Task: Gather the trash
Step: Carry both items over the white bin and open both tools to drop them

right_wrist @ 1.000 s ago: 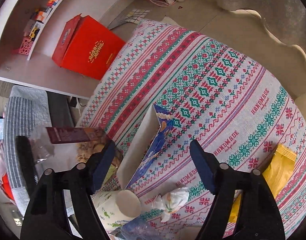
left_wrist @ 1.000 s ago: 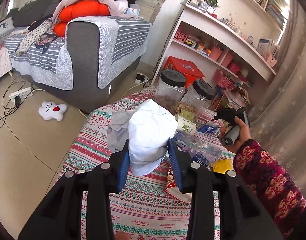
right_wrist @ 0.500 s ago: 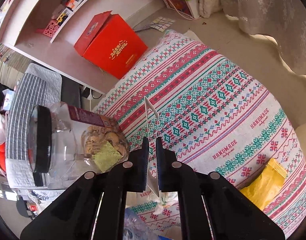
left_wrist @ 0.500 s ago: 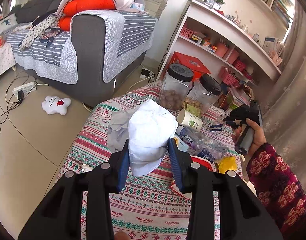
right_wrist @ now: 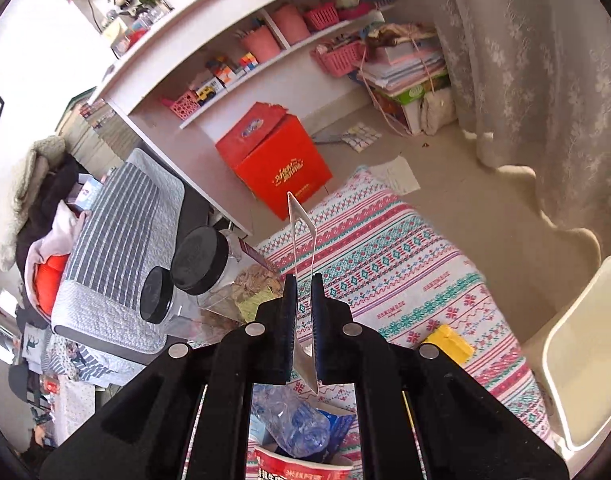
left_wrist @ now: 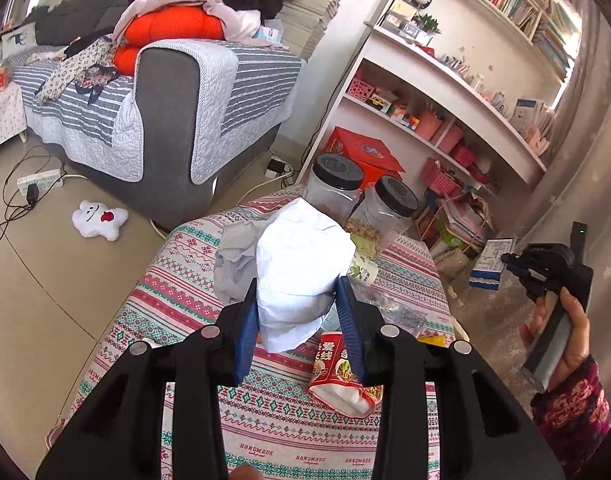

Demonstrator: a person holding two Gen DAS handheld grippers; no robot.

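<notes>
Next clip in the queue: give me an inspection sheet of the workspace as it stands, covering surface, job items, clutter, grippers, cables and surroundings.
Surface: table under patterned cloth.
Job's things: flattened blue carton held edge-on off the table; white bag; red snack wrapper, crushed plastic bottle and yellow packet lie on the cloth.
Clutter: two black-lidded jars, paper cup.
Grippers: left gripper clamps the white bag; right gripper shut on the carton.
Cables: power strip and leads on the floor.
Surroundings: sofa, shelves, red box, curtain.
</notes>
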